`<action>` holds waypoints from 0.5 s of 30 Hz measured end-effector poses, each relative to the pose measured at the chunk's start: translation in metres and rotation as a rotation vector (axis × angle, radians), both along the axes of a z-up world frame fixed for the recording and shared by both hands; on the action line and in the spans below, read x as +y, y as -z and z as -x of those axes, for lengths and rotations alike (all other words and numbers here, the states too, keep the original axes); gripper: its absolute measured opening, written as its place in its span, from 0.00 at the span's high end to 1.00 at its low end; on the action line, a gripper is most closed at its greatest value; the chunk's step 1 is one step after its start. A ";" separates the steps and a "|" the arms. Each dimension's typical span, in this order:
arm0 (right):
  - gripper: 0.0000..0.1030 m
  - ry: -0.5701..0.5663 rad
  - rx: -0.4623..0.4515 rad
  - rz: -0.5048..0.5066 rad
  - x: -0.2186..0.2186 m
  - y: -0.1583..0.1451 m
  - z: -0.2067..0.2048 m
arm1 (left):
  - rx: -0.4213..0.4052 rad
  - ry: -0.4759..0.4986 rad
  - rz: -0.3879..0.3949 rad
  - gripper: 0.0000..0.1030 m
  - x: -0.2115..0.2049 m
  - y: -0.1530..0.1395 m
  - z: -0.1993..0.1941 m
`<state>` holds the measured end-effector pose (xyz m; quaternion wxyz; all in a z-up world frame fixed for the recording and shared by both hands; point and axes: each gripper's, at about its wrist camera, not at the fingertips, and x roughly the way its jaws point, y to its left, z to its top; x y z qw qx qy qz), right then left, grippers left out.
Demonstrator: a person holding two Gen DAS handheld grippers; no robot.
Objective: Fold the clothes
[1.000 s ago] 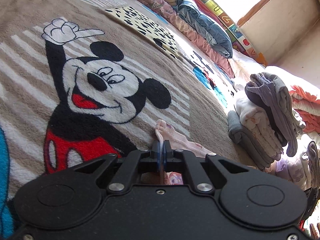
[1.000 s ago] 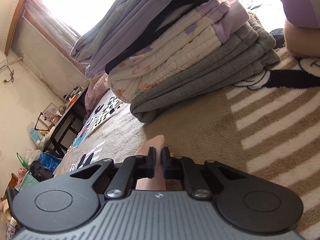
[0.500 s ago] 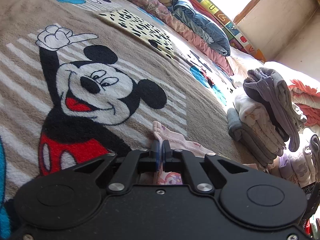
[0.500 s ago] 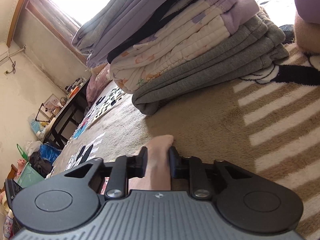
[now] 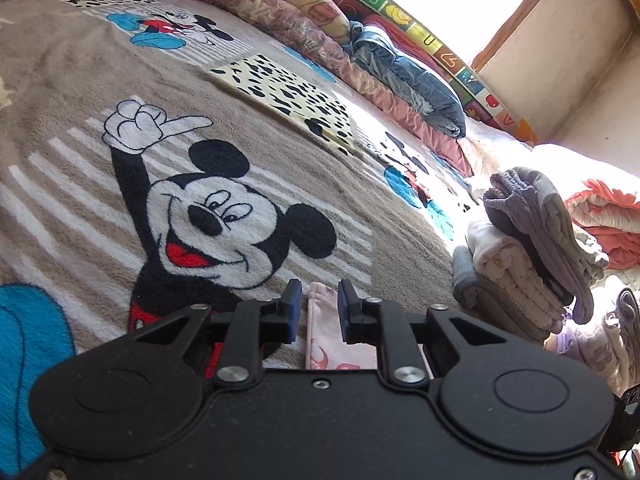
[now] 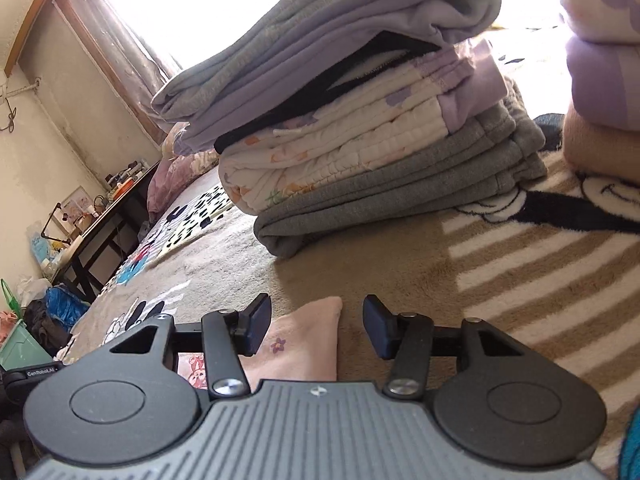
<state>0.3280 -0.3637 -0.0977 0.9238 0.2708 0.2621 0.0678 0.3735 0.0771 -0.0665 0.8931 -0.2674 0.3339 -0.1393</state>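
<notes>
- Left wrist view, nearest first: the left gripper (image 5: 316, 306) fills the bottom of the frame, its two blue-padded fingers parted by a moderate gap and gripping nothing.
- A pale pink garment (image 5: 326, 336) with a small printed pattern lies flat on the bed at 6 o'clock, its narrow end running up between the fingers without touching either pad, as far as can be seen. It looks laid down after a fold, so the open fingers probably mean a release.
- Under it is a beige Mickey Mouse blanket (image 5: 80, 80), the working surface. The large mouse figure sits at 9 to 10 o'clock of the gripper.
- At 3 o'clock, well apart from the garment, is a stack of folded clothes (image 5: 520, 264) in grey, cream and lilac, likely where finished items go.
- Farthest, at 12 to 1 o'clock, pillows and bedding (image 5: 360, 48) line the wall.
- Right wrist view, nearest first: the right gripper (image 6: 316, 326) is open wider than the left and also holds nothing.
- The same pink garment (image 6: 300, 344) shows here as a rounded corner with a tiny purple flower, lying between the fingers and closer to the left one, clear of the right one.
- Past it at 12 o'clock, near but not touching, is the folded stack (image 6: 380, 140), grey sweatpants at the bottom and a lilac-grey piece on top.
- At 2 o'clock is a second pile (image 6: 600, 80) in lilac and tan.
- Far off at 9 o'clock, a dark desk (image 6: 104, 216) with clutter stands by the wall under a bright window.
</notes>
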 end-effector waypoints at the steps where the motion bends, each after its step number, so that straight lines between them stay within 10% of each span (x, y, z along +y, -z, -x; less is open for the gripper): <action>1: 0.49 -0.010 -0.017 0.017 0.001 -0.006 0.004 | -0.004 0.023 0.021 0.85 -0.001 -0.002 0.003; 15: 0.50 -0.182 -0.048 0.025 0.024 -0.021 0.114 | -0.010 0.161 -0.098 0.85 -0.058 -0.011 0.087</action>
